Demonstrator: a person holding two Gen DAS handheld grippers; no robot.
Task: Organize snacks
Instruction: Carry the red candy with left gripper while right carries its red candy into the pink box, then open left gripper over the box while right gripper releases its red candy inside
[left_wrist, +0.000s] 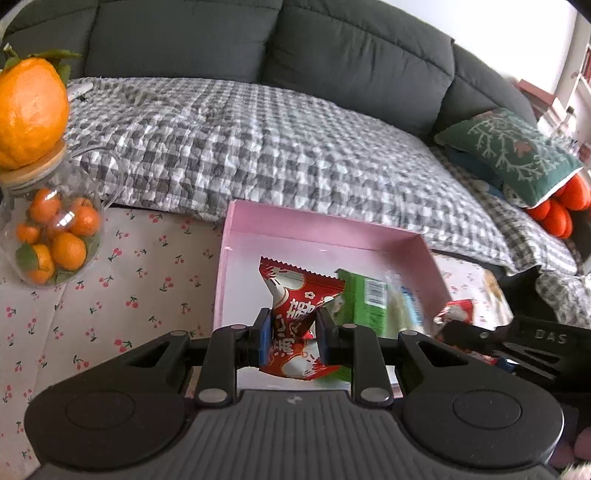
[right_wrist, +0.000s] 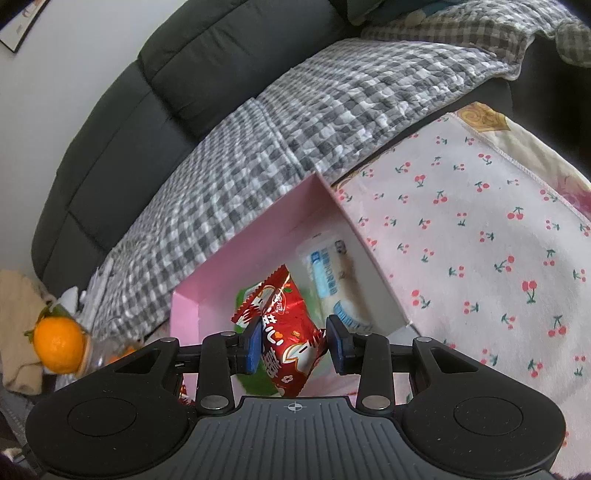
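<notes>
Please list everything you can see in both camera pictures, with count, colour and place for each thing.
red snack packs: two, red and white, one in each gripper, above the box
box: one, pink, on the cloth
green pack: one, green, in the box
white pack: one, white and blue, in the box
cloth: one, white with cherries, under the box
jar: one, clear, with small oranges, left
sofa: one, dark grey, behind
blanket: one, grey check, on the sofa
cushion: one, green, right
left gripper: shut on a red pack
right gripper: shut on a red pack

A home living room — dark sofa (left_wrist: 332, 48) under a checked throw (left_wrist: 258, 147), cushion (left_wrist: 513, 147), cherry-print tablecloth (right_wrist: 480, 240).
</notes>
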